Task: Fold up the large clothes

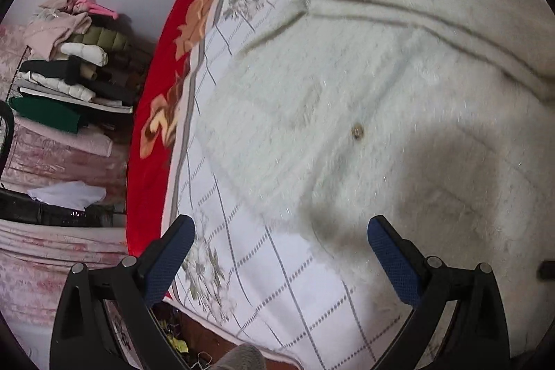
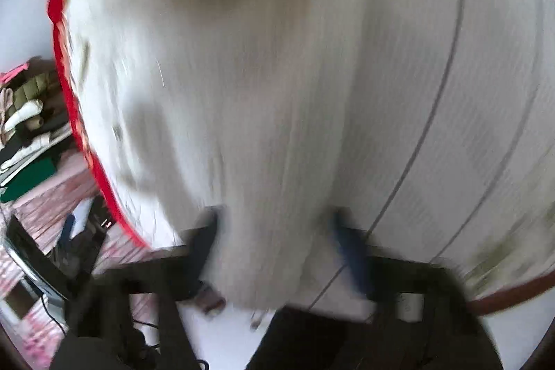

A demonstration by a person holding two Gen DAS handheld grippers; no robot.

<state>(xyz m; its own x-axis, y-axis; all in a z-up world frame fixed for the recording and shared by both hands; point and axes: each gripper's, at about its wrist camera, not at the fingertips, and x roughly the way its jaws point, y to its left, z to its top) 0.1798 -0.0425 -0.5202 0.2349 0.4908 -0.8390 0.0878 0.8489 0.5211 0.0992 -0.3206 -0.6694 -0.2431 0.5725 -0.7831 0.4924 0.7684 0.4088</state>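
Observation:
A fluffy white garment (image 1: 347, 92) with a small brown button (image 1: 357, 131) lies spread over the bed. My left gripper (image 1: 281, 252) hovers above the garment's near-left edge and the checked sheet (image 1: 277, 283). It is open, with nothing between its blue pads (image 1: 392, 259). The right wrist view is heavily blurred. There a band of the white garment (image 2: 242, 92) runs down between the fingers of my right gripper (image 2: 274, 245), which is shut on that fabric near the bed's front edge.
A red flowered blanket (image 1: 152, 113) hangs over the bed's left side. Beyond it, a stack of folded clothes (image 1: 69, 71) sits on pink bedding by the wall. The white gridded sheet (image 2: 451, 92) lies to the right of the garment. Floor shows below the bed's edge.

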